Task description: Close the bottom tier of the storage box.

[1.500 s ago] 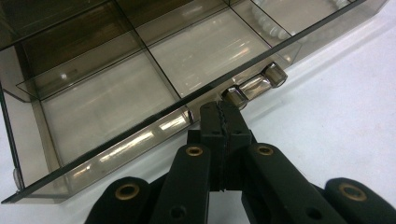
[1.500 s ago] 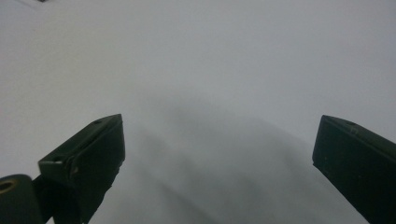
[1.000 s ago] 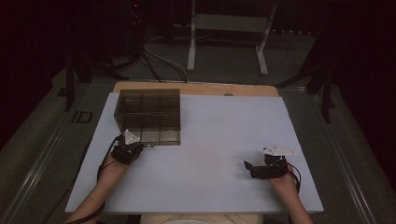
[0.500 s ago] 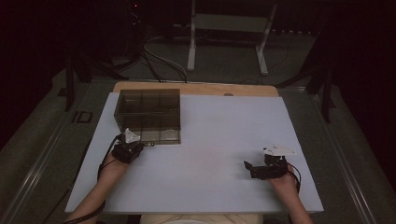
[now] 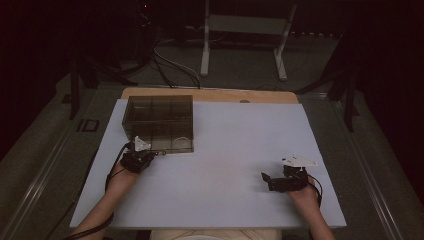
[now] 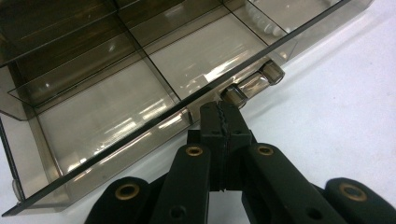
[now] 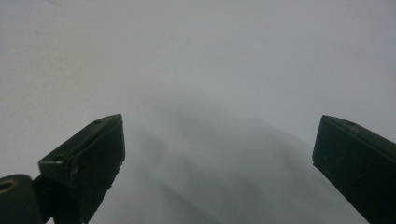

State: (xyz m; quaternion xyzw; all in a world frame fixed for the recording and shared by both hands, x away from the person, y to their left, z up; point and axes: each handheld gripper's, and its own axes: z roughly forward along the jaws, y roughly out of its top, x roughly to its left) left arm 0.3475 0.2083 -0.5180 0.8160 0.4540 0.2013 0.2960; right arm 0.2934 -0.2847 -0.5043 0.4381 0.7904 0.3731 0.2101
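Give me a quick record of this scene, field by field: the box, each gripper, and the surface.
box: smoky clear compartment box, far left of the table
left gripper: fingers shut, tips at the box's near edge by its latch
right gripper: fingers apart, nothing between them, over bare surface
surface: white sheet on the table

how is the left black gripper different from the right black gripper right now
The left black gripper has its jaws shut, tips at the smoky clear plastic compartment box; the right black gripper stands wide open over bare white table. Both rest low on the table.
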